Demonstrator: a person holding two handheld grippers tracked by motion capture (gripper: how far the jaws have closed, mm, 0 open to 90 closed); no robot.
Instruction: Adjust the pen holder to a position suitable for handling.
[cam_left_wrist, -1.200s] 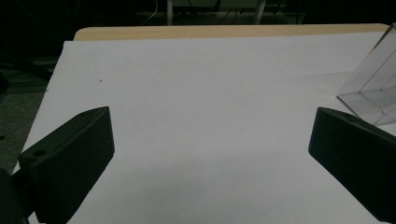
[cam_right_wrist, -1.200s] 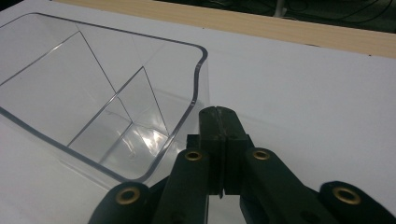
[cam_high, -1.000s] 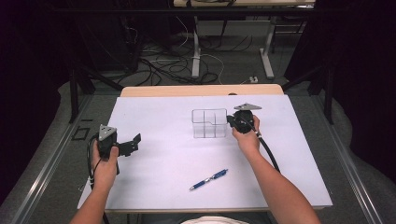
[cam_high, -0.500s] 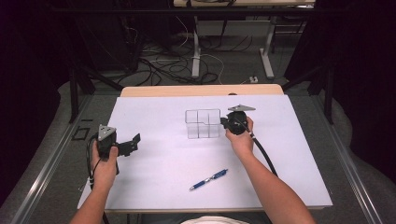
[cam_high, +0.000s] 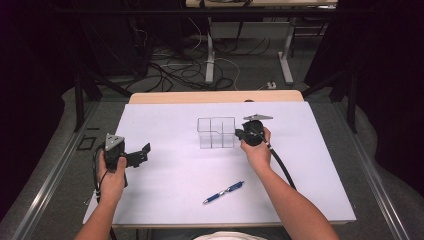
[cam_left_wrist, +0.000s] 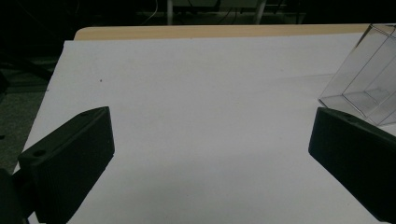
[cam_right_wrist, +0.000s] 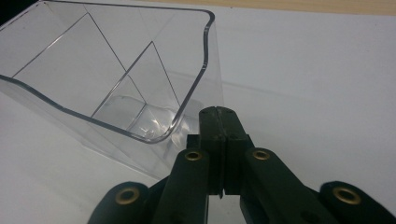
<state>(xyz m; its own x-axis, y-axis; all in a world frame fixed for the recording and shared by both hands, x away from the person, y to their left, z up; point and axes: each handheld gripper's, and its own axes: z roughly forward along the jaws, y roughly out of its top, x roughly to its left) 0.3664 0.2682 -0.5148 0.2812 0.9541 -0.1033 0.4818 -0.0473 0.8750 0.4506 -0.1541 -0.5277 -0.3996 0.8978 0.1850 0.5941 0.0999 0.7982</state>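
No legible text, labels, brands, numbers or signs in any view. The clear plastic organizer (cam_right_wrist: 116, 88) is unmarked on every wall that shows. The blue pen (cam_high: 223, 192) is too small in the high view to tell whether its barrel carries print. The white table cover (cam_high: 175, 170) is blank. The black pads on both grippers carry no markings, just bare screw holes and brass rivets. The grey three-cornered plate (cam_high: 113, 141) on the left gripper shows no readable marks.
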